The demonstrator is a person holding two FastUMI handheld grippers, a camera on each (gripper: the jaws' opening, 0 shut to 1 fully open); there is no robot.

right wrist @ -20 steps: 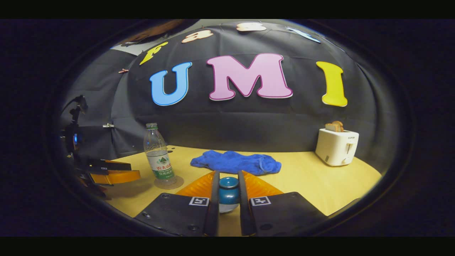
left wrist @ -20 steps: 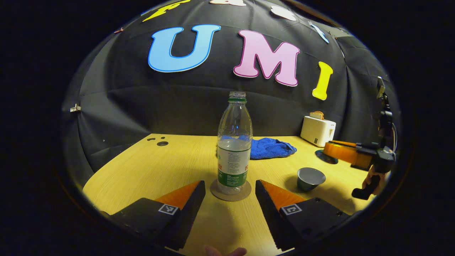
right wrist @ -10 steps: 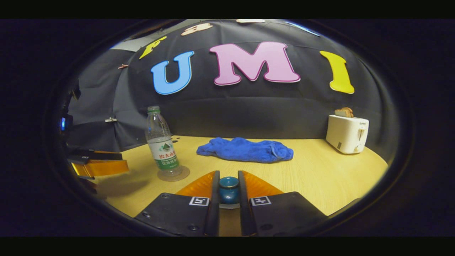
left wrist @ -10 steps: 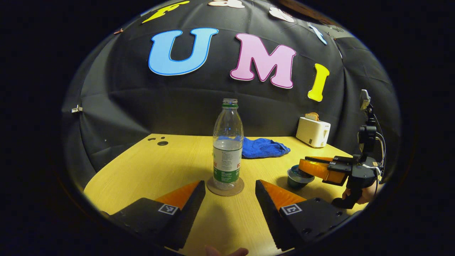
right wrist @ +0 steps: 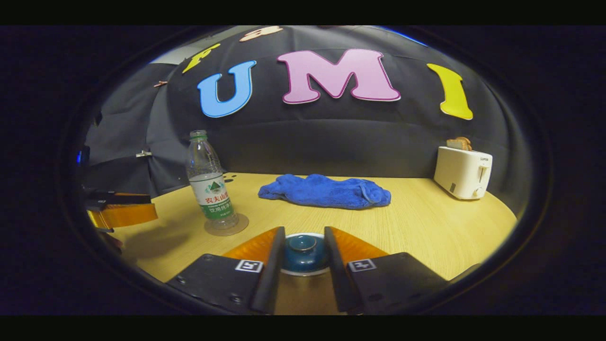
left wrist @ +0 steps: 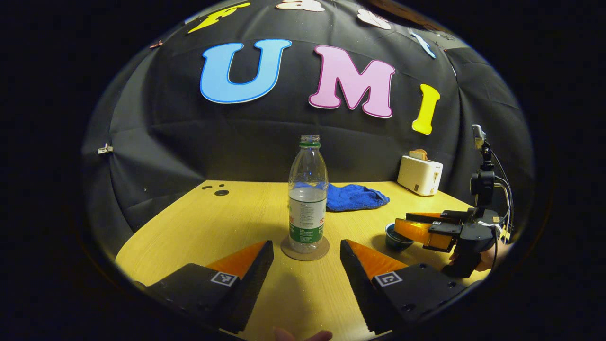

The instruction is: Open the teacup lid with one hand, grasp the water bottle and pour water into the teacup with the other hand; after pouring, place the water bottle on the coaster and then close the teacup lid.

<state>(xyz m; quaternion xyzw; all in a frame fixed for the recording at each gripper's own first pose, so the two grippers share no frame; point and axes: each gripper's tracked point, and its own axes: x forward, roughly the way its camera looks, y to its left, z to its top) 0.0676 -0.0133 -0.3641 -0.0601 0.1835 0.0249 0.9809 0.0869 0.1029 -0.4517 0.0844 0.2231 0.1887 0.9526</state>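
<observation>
Your left gripper (left wrist: 307, 246) sits low at the bottom centre of the left gripper view, fingers spread wide with nothing between them, apart from the bottle. The clear plastic water bottle with a green-and-white label (left wrist: 307, 199), uncapped and partly filled, stands upright on the round brown coaster (left wrist: 305, 248) at the centre of that view, just beyond the gap between your fingers. In the right gripper view the same bottle (right wrist: 207, 184) stands on its coaster (right wrist: 226, 225) at left of centre. Your right gripper (right wrist: 303, 253) is at the bottom centre of the right gripper view; its fingers flank the knob of the dark blue glazed teacup lid (right wrist: 303, 247), with a slim gap visible on each side of the knob, so they are parted and not pressing. The lid appears seated over a pale rim; whether it is fully seated I cannot tell. In the left gripper view, the right gripper (left wrist: 413, 229) hovers at centre right over the dark teacup (left wrist: 396, 239) on the light wooden table (left wrist: 227, 222). A crumpled blue cloth (right wrist: 326, 191) lies at mid-frame behind the cup; a white toaster with bread in it (right wrist: 463, 172) stands at right.
</observation>
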